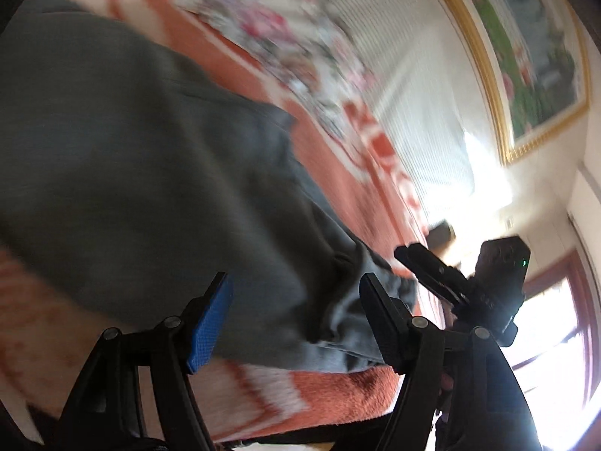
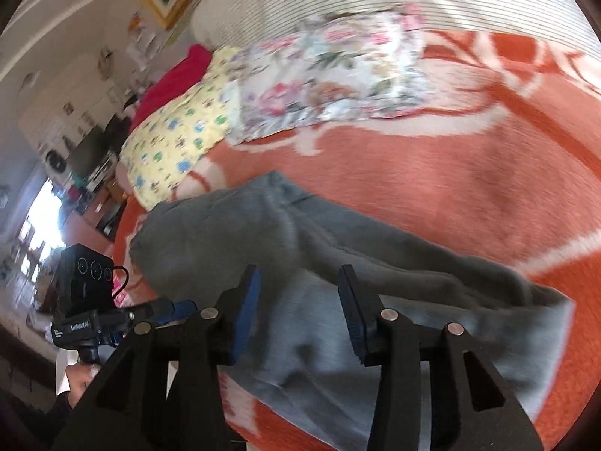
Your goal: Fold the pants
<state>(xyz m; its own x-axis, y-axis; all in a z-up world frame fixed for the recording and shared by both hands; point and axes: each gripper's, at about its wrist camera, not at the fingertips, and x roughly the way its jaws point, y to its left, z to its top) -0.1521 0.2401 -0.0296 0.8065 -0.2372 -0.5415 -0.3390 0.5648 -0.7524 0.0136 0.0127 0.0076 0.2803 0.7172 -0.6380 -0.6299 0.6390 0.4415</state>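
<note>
Lying across the orange-and-white patterned fleece blanket (image 2: 432,173) on the bed, the grey soft-fabric pants (image 2: 300,248) fill the lower middle of both wrist views, partly doubled over, with a darker upper layer resting on a paler grey layer nearest us. In the left wrist view we see the same grey pants (image 1: 150,173) spread wide to the left, their bunched end running down toward the blanket's (image 1: 330,387) near edge. Our left gripper (image 1: 296,323) stands wide, its blue-padded fingers (image 1: 210,323) apart above the cloth, and nothing is pinched between them. Our right gripper (image 2: 296,315) hovers over the paler fold with a moderate gap between its blue pads (image 2: 246,319); the pads do not press on the fabric, so it holds nothing. Each view catches the other tool: the right gripper (image 1: 420,263) appears at the right of the left wrist view beside the pants' end, and the left gripper (image 2: 176,306) shows at the lower left of the right wrist view, gripped by a hand (image 2: 80,376). Farther back on the bed lie a white floral-print cloth (image 2: 338,75), a yellow cloth printed with small figures (image 2: 180,139) and a red fabric piece (image 2: 169,79). On the wall hangs a gold-framed picture (image 1: 533,60). Both views are blurred.
</note>
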